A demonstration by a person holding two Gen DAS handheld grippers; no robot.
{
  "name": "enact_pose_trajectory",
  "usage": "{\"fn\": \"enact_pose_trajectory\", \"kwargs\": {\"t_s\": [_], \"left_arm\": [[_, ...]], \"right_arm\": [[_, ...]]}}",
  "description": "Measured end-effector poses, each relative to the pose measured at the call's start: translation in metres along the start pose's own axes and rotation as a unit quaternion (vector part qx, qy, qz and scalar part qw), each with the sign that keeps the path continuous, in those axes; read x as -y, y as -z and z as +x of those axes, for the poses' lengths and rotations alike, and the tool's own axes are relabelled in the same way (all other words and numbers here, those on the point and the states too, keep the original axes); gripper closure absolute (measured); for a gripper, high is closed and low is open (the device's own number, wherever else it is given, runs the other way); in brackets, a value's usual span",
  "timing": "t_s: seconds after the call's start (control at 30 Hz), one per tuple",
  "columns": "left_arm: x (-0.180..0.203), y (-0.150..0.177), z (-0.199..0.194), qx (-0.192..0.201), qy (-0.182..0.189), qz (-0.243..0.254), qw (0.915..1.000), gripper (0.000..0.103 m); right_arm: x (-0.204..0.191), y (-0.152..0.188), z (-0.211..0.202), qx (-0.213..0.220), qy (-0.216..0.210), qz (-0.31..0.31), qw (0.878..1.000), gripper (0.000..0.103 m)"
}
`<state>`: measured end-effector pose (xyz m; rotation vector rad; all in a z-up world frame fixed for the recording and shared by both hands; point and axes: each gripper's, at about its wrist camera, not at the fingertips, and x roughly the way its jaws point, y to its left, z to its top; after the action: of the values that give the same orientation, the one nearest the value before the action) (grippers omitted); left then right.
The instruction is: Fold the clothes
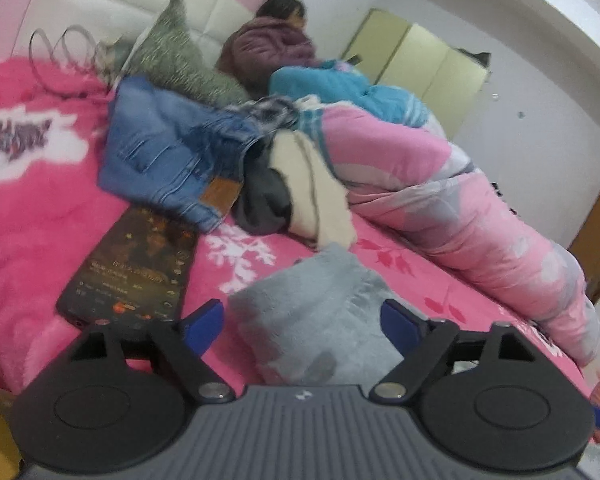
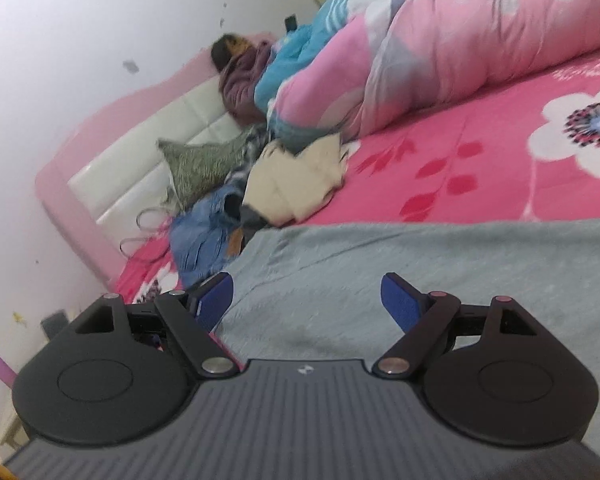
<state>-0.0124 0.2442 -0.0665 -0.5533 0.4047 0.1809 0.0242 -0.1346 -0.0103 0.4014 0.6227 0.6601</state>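
A grey fleece garment (image 1: 320,344) lies on the pink bed sheet (image 1: 32,216) right in front of my left gripper (image 1: 302,320). Its near corner sits between the blue pads, which stand wide apart and do not press on it. In the right wrist view the same grey garment (image 2: 440,272) spreads flat under my right gripper (image 2: 308,300), also open with nothing pinched. Further back lie folded blue jeans (image 1: 164,152) (image 2: 204,240), a cream garment (image 1: 316,188) (image 2: 296,184) and a dark grey piece (image 1: 260,200).
A phone (image 1: 132,264) with its screen lit lies left of the grey garment. A person (image 1: 272,40) lies by the headboard under a pink and blue quilt (image 1: 440,200). A green pillow (image 1: 180,56) and wire hangers (image 1: 68,52) sit behind the jeans.
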Motion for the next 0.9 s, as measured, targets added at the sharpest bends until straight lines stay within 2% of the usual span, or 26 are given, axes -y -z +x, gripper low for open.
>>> {"fn": "enact_pose_trajectory", "kwargs": {"t_s": [0.17, 0.3, 0.43, 0.47, 0.53, 0.63, 0.8, 0.9], "left_arm": [[-0.01, 0.003, 0.019, -0.037, 0.002, -0.026, 0.9989, 0.024], [-0.011, 0.005, 0.031, -0.044, -0.003, -0.038, 0.9983, 0.03], [-0.005, 0.009, 0.038, -0.039, -0.013, -0.034, 0.9986, 0.047], [-0.004, 0.01, 0.039, -0.035, -0.015, -0.031, 0.9988, 0.049], [0.0, 0.011, 0.037, -0.021, -0.017, -0.02, 0.9994, 0.062], [0.011, 0.01, 0.032, 0.005, -0.021, 0.005, 0.9998, 0.076], [0.055, 0.005, 0.015, 0.061, -0.017, 0.064, 0.9959, 0.083], [0.101, 0.006, -0.001, 0.097, 0.013, 0.127, 0.9871, 0.085]], "right_arm": [[-0.008, 0.006, 0.02, -0.025, 0.01, -0.009, 1.0, 0.021], [-0.007, 0.009, 0.035, -0.039, 0.017, 0.0, 0.999, 0.021], [-0.006, 0.012, 0.051, -0.043, 0.017, 0.013, 0.999, 0.021], [-0.005, 0.012, 0.053, -0.045, 0.017, 0.016, 0.999, 0.021], [-0.004, 0.013, 0.053, -0.045, 0.016, 0.019, 0.999, 0.021], [0.001, 0.014, 0.048, -0.039, 0.019, 0.023, 0.999, 0.021], [0.022, 0.015, 0.023, -0.01, 0.024, 0.052, 0.998, 0.021], [0.041, 0.014, -0.004, 0.019, 0.031, 0.071, 0.997, 0.021]]}}
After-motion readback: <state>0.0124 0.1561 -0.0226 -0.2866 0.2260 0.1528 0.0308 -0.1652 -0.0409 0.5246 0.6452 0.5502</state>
